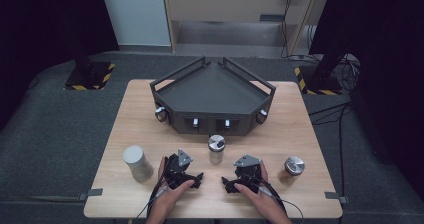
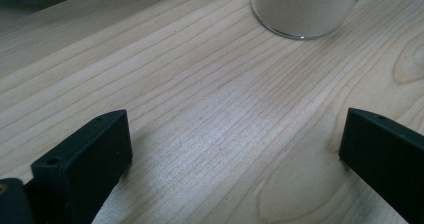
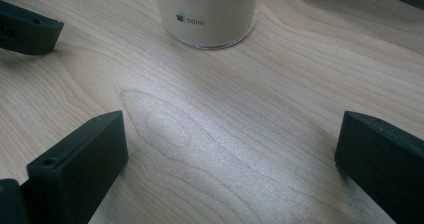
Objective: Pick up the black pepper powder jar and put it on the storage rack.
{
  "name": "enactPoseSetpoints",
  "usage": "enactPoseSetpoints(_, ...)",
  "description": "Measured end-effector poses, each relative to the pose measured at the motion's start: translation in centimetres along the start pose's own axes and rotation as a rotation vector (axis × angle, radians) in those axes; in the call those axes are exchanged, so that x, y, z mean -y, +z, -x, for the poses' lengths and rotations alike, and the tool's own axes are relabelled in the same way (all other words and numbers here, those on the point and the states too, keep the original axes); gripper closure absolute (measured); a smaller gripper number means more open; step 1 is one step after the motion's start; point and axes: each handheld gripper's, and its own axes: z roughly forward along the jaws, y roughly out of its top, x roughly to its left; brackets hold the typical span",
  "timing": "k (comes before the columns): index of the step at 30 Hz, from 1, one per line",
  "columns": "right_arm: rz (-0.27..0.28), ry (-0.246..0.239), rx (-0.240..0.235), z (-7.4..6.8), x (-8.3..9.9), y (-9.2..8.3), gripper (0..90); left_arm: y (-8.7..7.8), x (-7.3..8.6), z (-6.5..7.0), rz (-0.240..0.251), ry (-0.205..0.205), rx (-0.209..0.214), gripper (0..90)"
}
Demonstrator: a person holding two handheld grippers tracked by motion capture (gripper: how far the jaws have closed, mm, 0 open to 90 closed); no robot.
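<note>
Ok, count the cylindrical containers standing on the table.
3. A grey cylinder at the left, a metal-lidded glass jar in the middle before the dark tray, and a short metal-lidded jar at the right.

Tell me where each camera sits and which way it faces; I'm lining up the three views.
High view: above the person's side, looking forward and down on the table; both hands, left gripper and right gripper show.
Left gripper view: rides the left gripper, looking along open jaws toward the middle jar.
Right gripper view: rides the right gripper, facing the same jar.
Shared: both gripper views see that jar.
</note>
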Motion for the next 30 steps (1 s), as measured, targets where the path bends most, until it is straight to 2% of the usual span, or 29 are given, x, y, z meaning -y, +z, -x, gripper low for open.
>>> enactPoseSetpoints(5,0.0,0.016,0.016,-0.42,0.08,-0.08,0.6,0.0,0.0,0.0,0.0,0.0,0.0,0.0)
enactPoseSetpoints(24,0.001,0.017,0.017,-0.45,0.09,-0.08,0.6,-0.2,0.23,0.12,0.009,-0.008,0.002,1.1)
enactPoseSetpoints(30,0.001,0.016,0.017,-0.44,0.09,-0.08,0.6,-0.77,0.15,0.57,0.01,0.01,-0.001,1.2)
